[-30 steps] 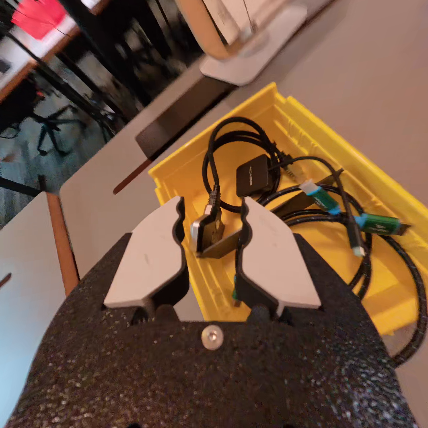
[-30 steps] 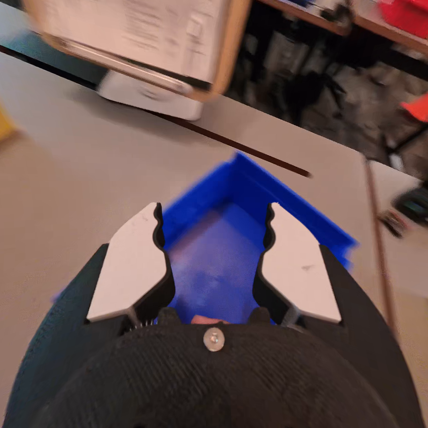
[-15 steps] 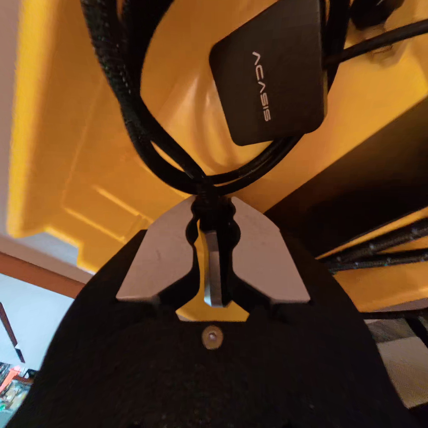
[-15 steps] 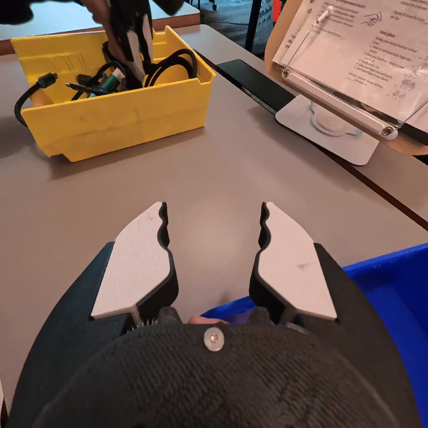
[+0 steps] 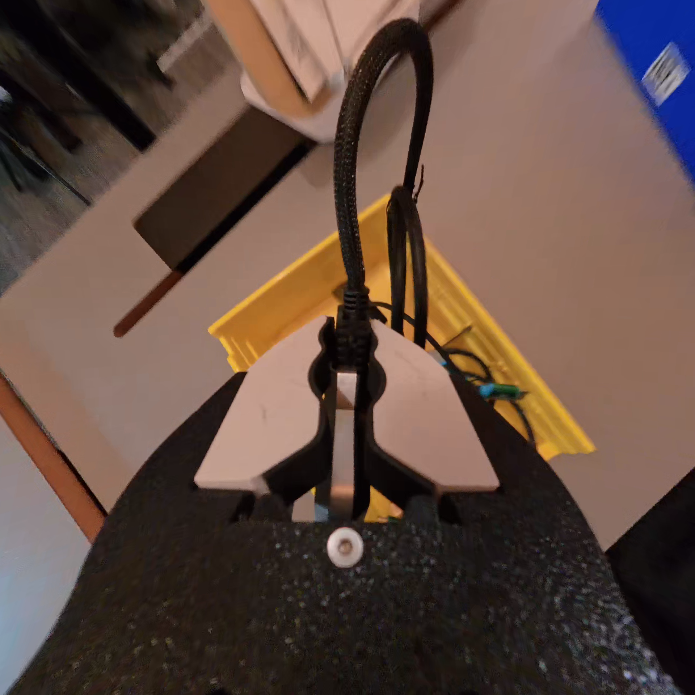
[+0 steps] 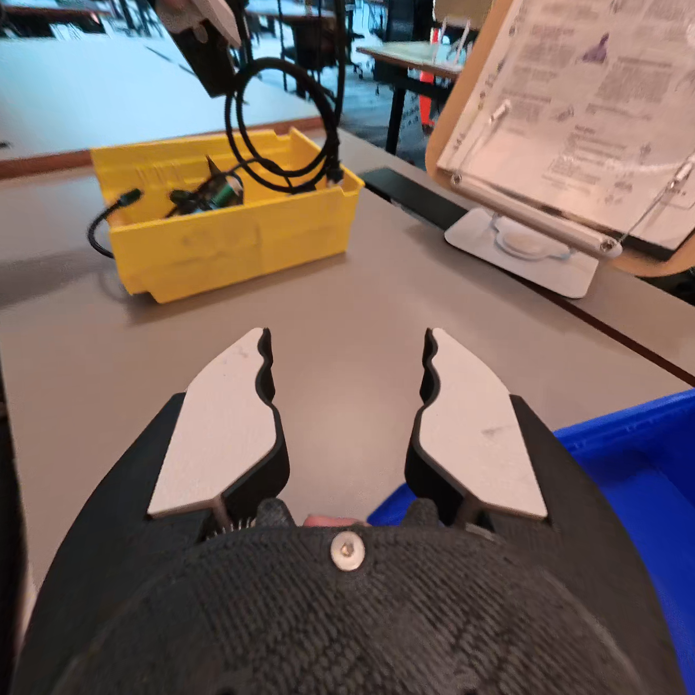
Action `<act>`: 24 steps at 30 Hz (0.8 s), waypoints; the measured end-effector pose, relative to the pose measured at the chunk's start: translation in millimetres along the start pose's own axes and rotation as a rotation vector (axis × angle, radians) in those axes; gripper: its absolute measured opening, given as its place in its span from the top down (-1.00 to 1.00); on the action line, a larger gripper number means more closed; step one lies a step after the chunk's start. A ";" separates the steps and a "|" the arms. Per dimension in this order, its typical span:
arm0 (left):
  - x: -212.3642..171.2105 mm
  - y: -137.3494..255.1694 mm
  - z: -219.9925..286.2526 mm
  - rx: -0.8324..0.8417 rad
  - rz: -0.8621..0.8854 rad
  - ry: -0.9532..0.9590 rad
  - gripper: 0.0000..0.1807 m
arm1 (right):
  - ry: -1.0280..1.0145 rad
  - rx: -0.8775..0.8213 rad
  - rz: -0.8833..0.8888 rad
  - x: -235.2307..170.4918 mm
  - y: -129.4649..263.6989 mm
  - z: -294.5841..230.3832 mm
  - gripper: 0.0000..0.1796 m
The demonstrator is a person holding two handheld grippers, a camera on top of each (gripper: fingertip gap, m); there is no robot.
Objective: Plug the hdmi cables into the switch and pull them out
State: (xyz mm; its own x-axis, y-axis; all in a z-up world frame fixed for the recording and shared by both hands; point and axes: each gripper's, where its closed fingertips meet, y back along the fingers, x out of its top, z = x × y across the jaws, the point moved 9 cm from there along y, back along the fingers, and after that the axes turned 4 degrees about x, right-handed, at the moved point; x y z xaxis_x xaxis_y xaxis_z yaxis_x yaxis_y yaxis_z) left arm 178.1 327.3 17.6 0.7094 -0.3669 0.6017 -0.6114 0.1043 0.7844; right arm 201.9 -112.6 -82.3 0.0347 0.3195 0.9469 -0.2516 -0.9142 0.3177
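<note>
My left gripper (image 5: 351,331) is shut on the silver plug (image 5: 344,432) of a black braided HDMI cable (image 5: 348,158) and holds it high above the yellow bin (image 5: 301,286). The cable arches up and hangs back down in loops toward the bin. In the right wrist view the left gripper (image 6: 210,45) is at the top with the cable loops (image 6: 278,124) dangling over the yellow bin (image 6: 233,240). Green-ended plugs (image 6: 222,193) and other cables lie in the bin. My right gripper (image 6: 348,338) is open and empty above the grey table. The switch is not visible.
A blue bin (image 6: 639,470) sits at the right under my right gripper, and shows in the left wrist view (image 5: 654,75). A document stand with a printed sheet (image 6: 571,124) stands at the back right. A black cable end (image 6: 113,214) hangs over the yellow bin's left wall.
My left gripper went down into the yellow bin, shut on the cable plug and lifted it well above the bin. My right gripper swung from the blue bin toward the table and stays open.
</note>
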 end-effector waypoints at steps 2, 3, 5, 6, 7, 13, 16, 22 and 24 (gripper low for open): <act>6.1 31.2 11.4 0.023 0.105 0.020 0.84 | 0.019 -0.008 0.046 8.1 3.4 -9.0 0.14; 7.9 44.5 18.1 0.025 0.153 0.020 0.84 | 0.027 -0.013 0.058 10.7 4.1 -13.5 0.14; 10.0 66.9 29.6 0.030 0.249 0.066 0.84 | 0.033 0.004 0.059 12.8 3.2 -23.9 0.15; 10.5 76.0 33.5 0.028 0.301 0.104 0.84 | 0.036 0.017 0.054 13.4 1.8 -29.6 0.14; 10.1 83.1 35.7 0.031 0.349 0.138 0.84 | 0.048 0.031 0.044 13.8 -0.2 -35.5 0.14; -0.8 100.8 32.1 -0.120 0.640 0.356 0.84 | 0.189 0.048 0.016 22.3 -7.4 -65.5 0.13; -11.0 98.5 36.3 -0.330 0.748 0.430 0.84 | 0.192 0.071 0.053 26.8 -8.2 -73.3 0.13; -24.6 56.3 93.0 -0.512 0.644 0.375 0.84 | 0.203 0.120 0.227 49.5 -2.3 -102.8 0.18; -25.4 32.2 125.0 -0.617 0.599 0.347 0.84 | 0.234 0.139 0.257 55.8 -1.2 -116.2 0.19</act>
State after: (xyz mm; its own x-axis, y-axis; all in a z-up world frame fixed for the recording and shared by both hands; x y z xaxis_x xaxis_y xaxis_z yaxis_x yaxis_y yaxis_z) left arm 96.5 224.5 8.8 0.4615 0.1942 0.8656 -0.6856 0.6973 0.2091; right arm 91.8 -64.7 -35.5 -0.2388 0.1092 0.9649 -0.0893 -0.9919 0.0902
